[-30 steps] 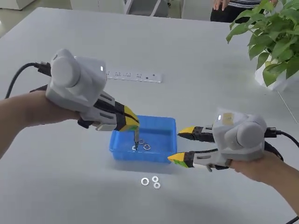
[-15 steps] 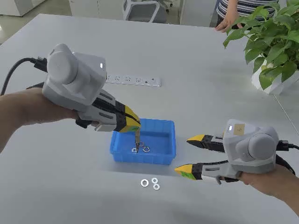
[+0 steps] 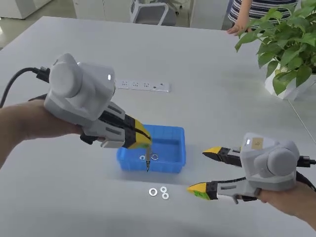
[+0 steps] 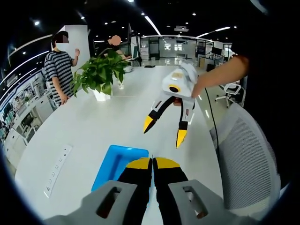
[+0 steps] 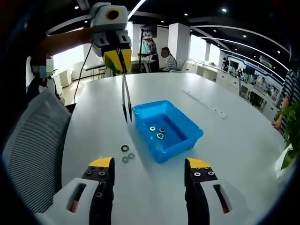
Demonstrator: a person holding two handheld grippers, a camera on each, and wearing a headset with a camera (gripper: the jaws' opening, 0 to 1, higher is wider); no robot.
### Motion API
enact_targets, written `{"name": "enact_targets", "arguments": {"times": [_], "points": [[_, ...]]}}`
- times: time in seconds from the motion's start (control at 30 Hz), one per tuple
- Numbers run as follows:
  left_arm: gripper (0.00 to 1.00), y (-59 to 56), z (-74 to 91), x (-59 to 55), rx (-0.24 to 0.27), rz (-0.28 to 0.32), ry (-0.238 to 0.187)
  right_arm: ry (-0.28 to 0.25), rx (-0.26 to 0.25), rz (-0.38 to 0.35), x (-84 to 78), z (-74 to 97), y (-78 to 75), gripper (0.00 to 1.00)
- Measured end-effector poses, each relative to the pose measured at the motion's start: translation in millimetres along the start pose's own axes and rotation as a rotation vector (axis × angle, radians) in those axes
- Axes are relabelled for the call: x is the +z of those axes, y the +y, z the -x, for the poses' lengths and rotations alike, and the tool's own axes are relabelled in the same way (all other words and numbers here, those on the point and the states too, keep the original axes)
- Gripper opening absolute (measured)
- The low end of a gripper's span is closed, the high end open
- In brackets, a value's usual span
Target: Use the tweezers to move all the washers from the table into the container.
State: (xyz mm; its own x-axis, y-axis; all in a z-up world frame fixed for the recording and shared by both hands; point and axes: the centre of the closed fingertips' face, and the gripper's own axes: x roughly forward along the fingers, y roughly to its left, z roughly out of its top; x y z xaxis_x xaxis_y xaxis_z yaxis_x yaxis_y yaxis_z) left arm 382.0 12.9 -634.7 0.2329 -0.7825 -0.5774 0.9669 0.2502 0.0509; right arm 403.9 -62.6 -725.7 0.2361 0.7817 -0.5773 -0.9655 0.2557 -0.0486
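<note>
Right gripper view: left hand-held gripper point(image 5: 118, 63) pinches tweezers point(image 5: 126, 98) | right hand-held gripper point(image 5: 150, 163) spread | washers point(image 5: 160, 136) in container point(image 5: 179, 147)

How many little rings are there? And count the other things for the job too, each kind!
Washers on the table: 3
Washers in the container: 3
The container itself: 1
Tweezers: 1
Grippers: 2, the left gripper and the right gripper
Total: 10
</note>
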Motion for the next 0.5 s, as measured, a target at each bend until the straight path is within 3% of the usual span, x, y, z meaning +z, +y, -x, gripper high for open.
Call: {"name": "enact_targets", "arguments": {"times": [0.5], "points": [[0.05, -20.3, -18.6, -17.4, -0.051, -0.008, 0.003, 0.007, 0.012, -0.016, -8.3, -0.3, 9.0, 0.65]]}}
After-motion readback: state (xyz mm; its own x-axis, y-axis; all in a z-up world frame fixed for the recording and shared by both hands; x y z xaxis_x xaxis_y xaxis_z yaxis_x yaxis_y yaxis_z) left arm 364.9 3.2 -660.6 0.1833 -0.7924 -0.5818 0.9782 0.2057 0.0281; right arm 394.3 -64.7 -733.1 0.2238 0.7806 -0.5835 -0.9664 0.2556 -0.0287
